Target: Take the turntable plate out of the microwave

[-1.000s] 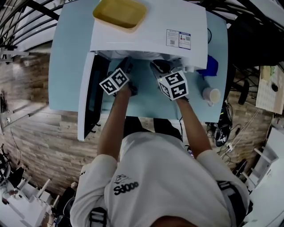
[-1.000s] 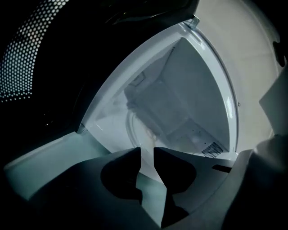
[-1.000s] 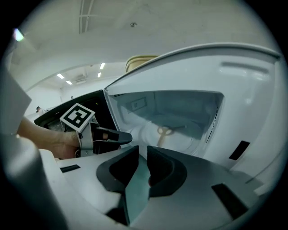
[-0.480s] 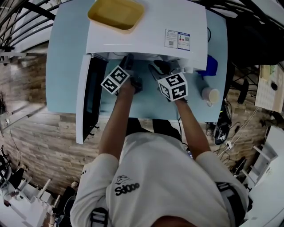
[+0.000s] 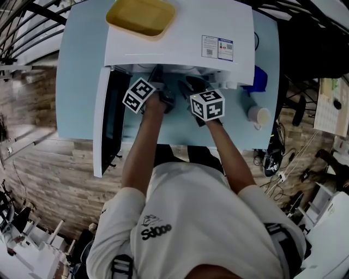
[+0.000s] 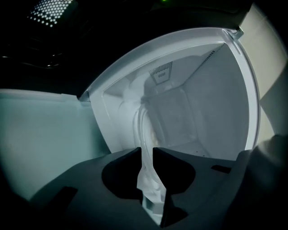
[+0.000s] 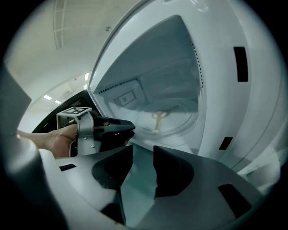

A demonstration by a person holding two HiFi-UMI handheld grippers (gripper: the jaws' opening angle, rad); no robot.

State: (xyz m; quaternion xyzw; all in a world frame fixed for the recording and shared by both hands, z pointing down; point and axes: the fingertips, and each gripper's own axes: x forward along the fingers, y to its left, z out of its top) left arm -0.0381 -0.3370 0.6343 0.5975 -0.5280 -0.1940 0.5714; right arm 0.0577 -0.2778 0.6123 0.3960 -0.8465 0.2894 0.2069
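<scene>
Here the plate (image 7: 173,122) lies inside the microwave (image 5: 180,38), over the hub (image 7: 157,117), with its near rim at the mouth. Since a second ago the left gripper (image 6: 145,152) has rolled and crept toward that rim; its jaws are closing, and the glass edge fills the gap between them. The right gripper (image 7: 143,148) has shifted toward the mouth; its jaws are opening, with only the table (image 7: 140,184) seen between them. We judge that the left grip is being reset while the right prepares a second hold, so the lift-out has not begun. We count one plate, one microwave, one door (image 5: 106,125) swung open, two grippers, one tray (image 5: 142,16) on top and one cup (image 5: 260,116) beside.
</scene>
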